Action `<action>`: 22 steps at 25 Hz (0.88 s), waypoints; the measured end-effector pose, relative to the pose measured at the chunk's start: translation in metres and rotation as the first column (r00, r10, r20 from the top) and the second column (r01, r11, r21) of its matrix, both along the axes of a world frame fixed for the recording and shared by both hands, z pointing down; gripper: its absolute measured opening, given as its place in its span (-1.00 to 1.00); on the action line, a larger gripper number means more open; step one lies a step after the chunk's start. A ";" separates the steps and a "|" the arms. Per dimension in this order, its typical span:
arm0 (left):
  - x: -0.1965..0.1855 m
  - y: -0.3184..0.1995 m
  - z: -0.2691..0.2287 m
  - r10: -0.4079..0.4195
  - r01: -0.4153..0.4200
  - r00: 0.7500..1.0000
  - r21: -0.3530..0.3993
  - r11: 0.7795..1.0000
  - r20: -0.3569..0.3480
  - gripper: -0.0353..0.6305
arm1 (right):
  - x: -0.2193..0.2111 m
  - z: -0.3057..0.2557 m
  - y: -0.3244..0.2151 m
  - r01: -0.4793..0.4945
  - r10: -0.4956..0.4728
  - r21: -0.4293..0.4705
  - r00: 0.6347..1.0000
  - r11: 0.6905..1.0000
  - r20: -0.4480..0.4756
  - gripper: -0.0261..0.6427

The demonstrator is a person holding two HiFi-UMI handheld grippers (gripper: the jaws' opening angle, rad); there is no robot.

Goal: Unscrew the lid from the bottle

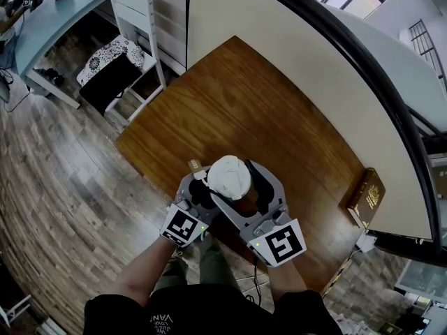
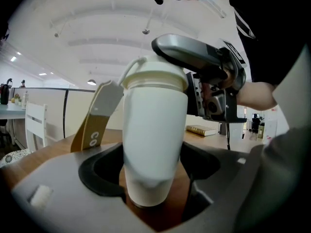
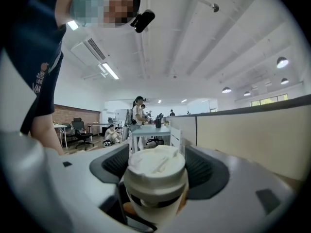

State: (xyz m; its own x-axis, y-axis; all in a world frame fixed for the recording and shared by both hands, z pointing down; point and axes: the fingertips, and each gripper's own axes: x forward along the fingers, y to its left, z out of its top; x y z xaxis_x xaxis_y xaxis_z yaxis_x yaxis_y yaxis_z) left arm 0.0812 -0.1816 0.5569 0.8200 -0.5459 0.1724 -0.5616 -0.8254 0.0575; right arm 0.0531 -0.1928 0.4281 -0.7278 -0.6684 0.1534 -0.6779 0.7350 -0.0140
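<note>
Left gripper (image 2: 153, 171) – jaws clamped on the body of the white bottle (image 2: 153, 130), low down near the base, pads at 9 and 3 o'clock on it. Right gripper (image 3: 158, 174) – jaws pinched on the lid (image 3: 155, 161) from above. I'm holding the bottle upright in the air over the near edge of the wooden table (image 1: 237, 103). From what I see the lid looks seated, no gap at the seam.

Tan strap (image 2: 95, 118) hangs off the neck at 10 o'clock, clear of both grips.

Handling guess: smooth rigid shell, probably slick, so it may spin in the left pads once I apply torque. Body grip wants to be firm, and the rim is the right place to hold the lid. Weight unknown, can't see the fill.

Book (image 1: 367, 195) at 3 o'clock on the table, white chair (image 1: 136, 26) at 11 – both well apart.
</note>
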 end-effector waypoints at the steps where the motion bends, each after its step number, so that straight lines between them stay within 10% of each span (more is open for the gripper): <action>1: 0.000 0.000 0.000 0.000 0.000 1.000 -0.002 1.000 0.001 0.19 | 0.001 -0.006 0.000 -0.006 0.006 0.010 1.000 1.000 0.008 0.07; 22: -0.009 0.007 0.004 -0.007 0.009 1.000 -0.103 0.995 0.020 0.19 | 0.041 -0.123 0.009 -0.151 0.127 0.136 0.977 0.979 0.173 0.07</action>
State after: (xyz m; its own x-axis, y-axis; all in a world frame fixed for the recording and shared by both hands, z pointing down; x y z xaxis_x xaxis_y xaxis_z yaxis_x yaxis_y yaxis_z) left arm 0.0719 -0.1743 0.5614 0.8118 -0.5306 0.2438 -0.5697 -0.8113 0.1311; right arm 0.0939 -0.1842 0.3050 -0.6332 -0.7710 -0.0674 -0.7711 0.6360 -0.0309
